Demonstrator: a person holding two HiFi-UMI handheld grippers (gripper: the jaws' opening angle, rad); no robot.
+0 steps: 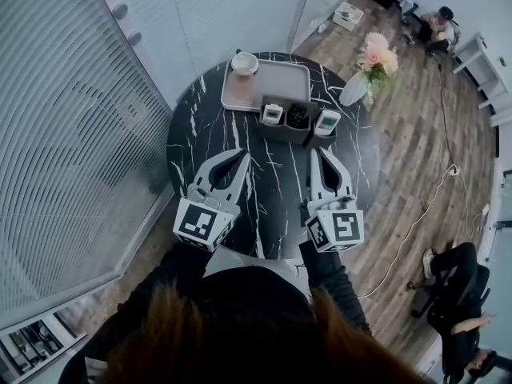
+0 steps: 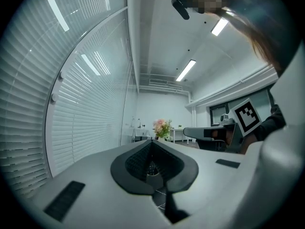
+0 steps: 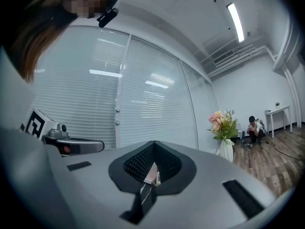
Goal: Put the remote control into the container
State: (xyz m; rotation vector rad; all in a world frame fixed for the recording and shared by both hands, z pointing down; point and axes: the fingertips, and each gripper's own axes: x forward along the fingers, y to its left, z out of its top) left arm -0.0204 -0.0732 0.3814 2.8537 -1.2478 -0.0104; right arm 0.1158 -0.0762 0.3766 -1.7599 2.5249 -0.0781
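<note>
Both tools are parked low over the near edge of the black marble table (image 1: 192, 146), well short of the work, which reads as a rest pose. The left gripper (image 1: 238, 157) has its jaws together with nothing between the ribbed pads, and the right gripper (image 1: 319, 154) is likewise closed and empty. The dark container (image 1: 286, 131) sits just in front of the grey tray (image 1: 276, 82), which carries a cup (image 1: 244, 64). One white remote control (image 1: 273, 114) stands upright in its left compartment. A second white remote (image 1: 327, 122) appears to stand in the right-end compartment, and something dark fills the middle. We see no remote loose on the table, so we judge the placing done or not set up. Only the head view gives this layout. The gripper views tilt upward to blinds and ceiling lights. The right gripper view adds the flowers (image 3: 223, 124) and a seated person (image 3: 255, 128). The left gripper view catches the other tool's marker cube (image 2: 248, 116).
</note>
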